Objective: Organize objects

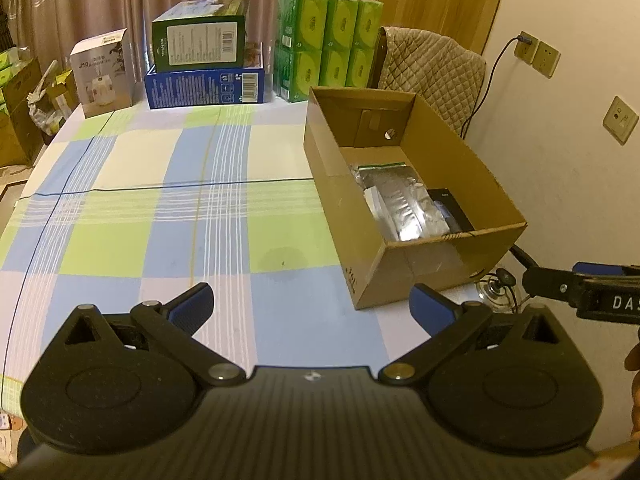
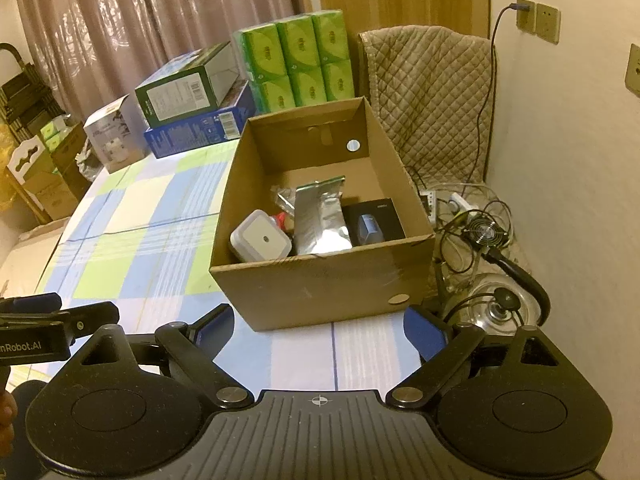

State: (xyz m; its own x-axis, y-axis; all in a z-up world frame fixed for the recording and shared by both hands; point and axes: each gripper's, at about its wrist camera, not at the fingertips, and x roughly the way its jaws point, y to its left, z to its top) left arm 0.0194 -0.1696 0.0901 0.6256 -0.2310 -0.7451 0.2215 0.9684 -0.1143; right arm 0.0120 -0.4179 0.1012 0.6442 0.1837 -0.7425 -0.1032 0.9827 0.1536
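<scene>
Both tools are spread wide and holding nothing — left tool [image 1: 312, 304], right tool [image 2: 320, 324]. The cardboard box [image 2: 320, 280] sits just ahead of the right tool (silver pouch [image 2: 320, 220] inside) on the checked surface [image 1: 160, 220].

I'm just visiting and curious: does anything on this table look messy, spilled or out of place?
Nothing is spilled or damaged. Only the green box sits slightly askew on the blue box. Items inside the cardboard box lie in a loose jumble.

green tissue packs [image 1: 329, 49] beside stacked boxes [image 1: 204, 65], quilted chair cover [image 2: 432, 92], tangled cables [image 2: 468, 220] on floor
</scene>
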